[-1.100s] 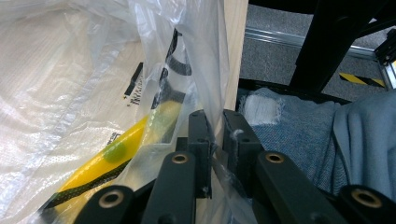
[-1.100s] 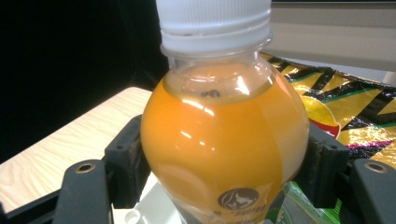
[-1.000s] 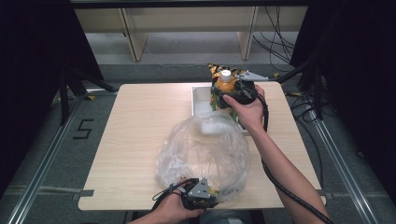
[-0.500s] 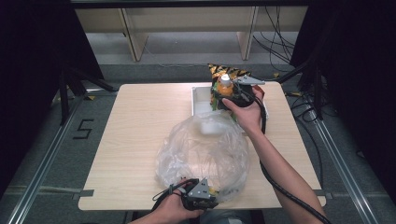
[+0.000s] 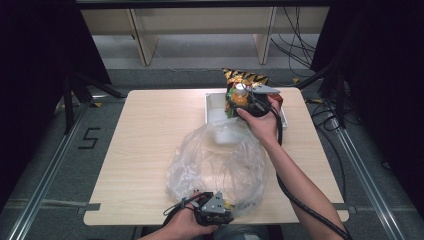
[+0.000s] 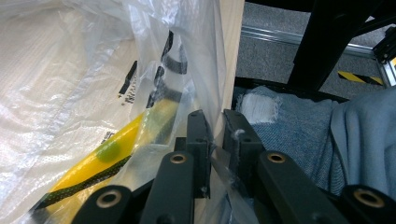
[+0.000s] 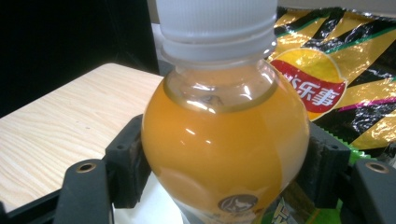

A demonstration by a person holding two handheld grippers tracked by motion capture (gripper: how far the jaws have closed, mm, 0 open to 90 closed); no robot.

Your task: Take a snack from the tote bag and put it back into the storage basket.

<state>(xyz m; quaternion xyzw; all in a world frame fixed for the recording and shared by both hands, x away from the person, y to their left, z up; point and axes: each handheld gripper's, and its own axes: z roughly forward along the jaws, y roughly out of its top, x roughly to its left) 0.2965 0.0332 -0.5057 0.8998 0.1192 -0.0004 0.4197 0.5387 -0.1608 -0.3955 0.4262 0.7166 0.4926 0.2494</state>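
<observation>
Left gripper (image 5: 216, 214) at the near table (image 5: 150, 150) edge: jaws pinched on the rim of the clear plastic bag (image 5: 220, 160), film clamped between the pads (image 6: 200, 135). It's holding the bag's mouth side.

Bag lies slumped mid-table, crumpled, see-through, black print on it. A yellow pack (image 6: 116, 149) is already inside, close to the left jaws. Something pale also sits at the bag's far end; can't tell whether it's in the bag or behind it.

Far side: right gripper (image 5: 246, 102) is clamped on the juice bottle (image 7: 224, 140), pads on both sides of the shoulder. Bottle is upright over the white tray (image 5: 212, 102) at the table's far edge, right by the chip bag (image 5: 245, 77) that stands behind it. Can't tell if its base is on the tray or just clear of it.

Bottle: clear plastic, round shoulder, white screw cap, orange drink filled to just under the neck, label lower down. Smooth and rounded, so likely to slip if the grip is light.

Progress, my read: bagging is part done. One item in, bottle gripped but not yet carried over. Left: bring the bottle to the bag mouth, get it in, probably then the chip bag.
</observation>
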